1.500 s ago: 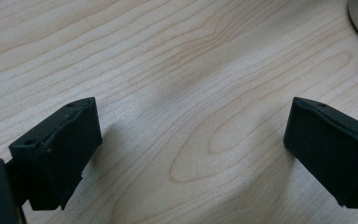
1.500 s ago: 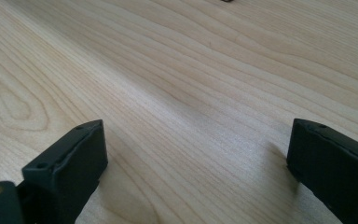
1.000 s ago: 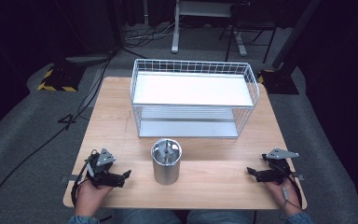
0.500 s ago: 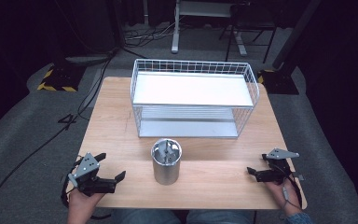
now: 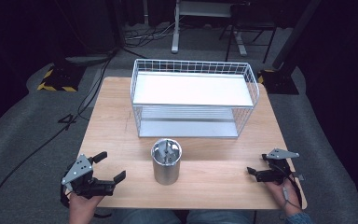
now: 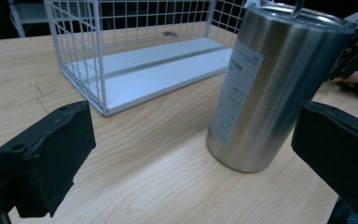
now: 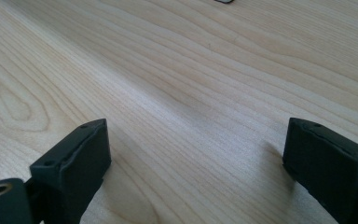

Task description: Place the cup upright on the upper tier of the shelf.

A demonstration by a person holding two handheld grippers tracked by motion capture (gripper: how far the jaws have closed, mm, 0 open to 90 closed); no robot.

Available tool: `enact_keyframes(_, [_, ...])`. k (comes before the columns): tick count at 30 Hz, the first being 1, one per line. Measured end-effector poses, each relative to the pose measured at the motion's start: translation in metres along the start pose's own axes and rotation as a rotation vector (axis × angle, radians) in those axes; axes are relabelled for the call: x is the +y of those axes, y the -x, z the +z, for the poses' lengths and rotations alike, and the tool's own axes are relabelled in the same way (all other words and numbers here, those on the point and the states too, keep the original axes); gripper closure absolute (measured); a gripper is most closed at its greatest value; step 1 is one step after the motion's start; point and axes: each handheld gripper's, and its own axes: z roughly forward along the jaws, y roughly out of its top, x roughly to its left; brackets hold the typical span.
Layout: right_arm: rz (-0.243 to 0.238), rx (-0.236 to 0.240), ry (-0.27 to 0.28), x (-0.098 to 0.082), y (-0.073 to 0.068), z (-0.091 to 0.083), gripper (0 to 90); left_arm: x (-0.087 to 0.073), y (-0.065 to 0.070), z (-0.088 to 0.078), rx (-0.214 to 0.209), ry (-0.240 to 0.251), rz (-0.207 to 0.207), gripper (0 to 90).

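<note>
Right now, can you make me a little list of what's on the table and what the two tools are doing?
table: wooden
steel cup: upright near the front middle, something inside, can't tell what
wire basket: white, behind the cup
left tool: open, pointing toward the cup, not touching it
right tool: open, low over bare wood

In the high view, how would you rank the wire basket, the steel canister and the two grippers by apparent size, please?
1. The white wire basket, by far the largest.
2. The steel canister.
3. The left gripper and right gripper look about alike, so I would not rank them; both are open and rest near the table's front edge.
</note>
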Motion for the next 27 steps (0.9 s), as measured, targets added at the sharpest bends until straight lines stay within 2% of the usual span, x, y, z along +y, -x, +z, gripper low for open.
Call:
enact_keyframes(7, [0.0, -0.002, 0.0, 0.0, 0.0, 0.0, 8.0, 0.006, 0.013, 0.004, -0.03, 0.006, 0.024, 0.0])
enact_keyframes(13, [0.0, -0.002, 0.0, 0.0, 0.0, 0.0, 8.2, 0.013, 0.024, 0.014, -0.085, 0.004, 0.041, 0.0])
enact_keyframes(15, [0.0, -0.002, 0.0, 0.0, 0.0, 0.0, 8.2, 0.015, 0.026, 0.015, -0.089, 0.01, 0.044, 0.0])
enact_keyframes(17, [0.001, -0.002, 0.0, 0.0, 0.0, 0.0, 8.3, 0.02, 0.031, 0.019, -0.103, 0.009, 0.06, 0.0])
enact_keyframes(27, [0.001, -0.004, 0.0, 0.0, 0.0, 0.0, 8.5, 0.029, 0.049, 0.04, -0.162, -0.002, 0.068, 0.0])
